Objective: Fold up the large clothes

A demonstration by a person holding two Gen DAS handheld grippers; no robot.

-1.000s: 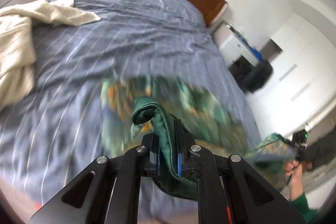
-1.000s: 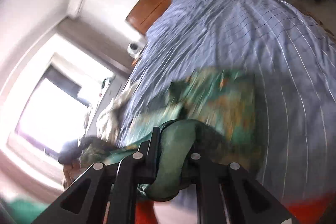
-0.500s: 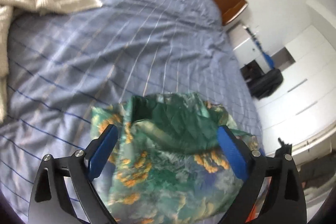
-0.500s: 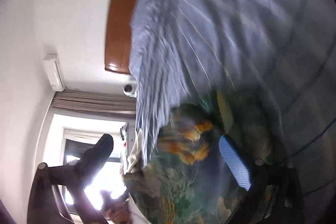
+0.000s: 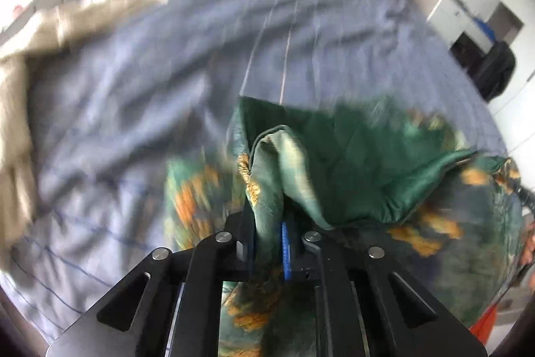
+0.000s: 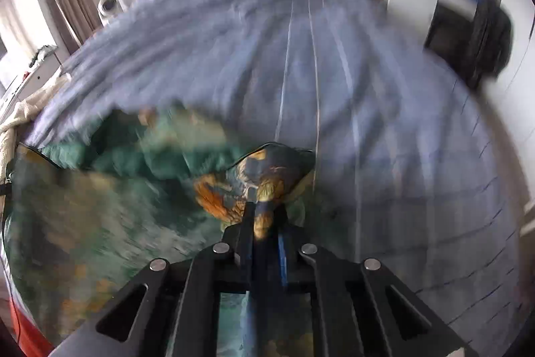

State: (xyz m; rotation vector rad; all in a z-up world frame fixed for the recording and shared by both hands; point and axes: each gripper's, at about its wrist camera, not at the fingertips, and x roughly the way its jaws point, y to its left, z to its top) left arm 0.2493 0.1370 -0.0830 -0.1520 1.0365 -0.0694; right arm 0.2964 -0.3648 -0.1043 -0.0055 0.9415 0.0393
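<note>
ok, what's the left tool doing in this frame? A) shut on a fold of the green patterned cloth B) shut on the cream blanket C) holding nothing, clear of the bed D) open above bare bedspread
A: the left tool is shut on a bunched fold of the green patterned cloth, which sticks up between its fingers over the blue bedspread.

Left tongs [image 5: 267,243]: sitting bottom centre, clamping down on a fabric fold.
Right tongs [image 6: 264,233]: sitting bottom centre, pinching fabric.
</note>
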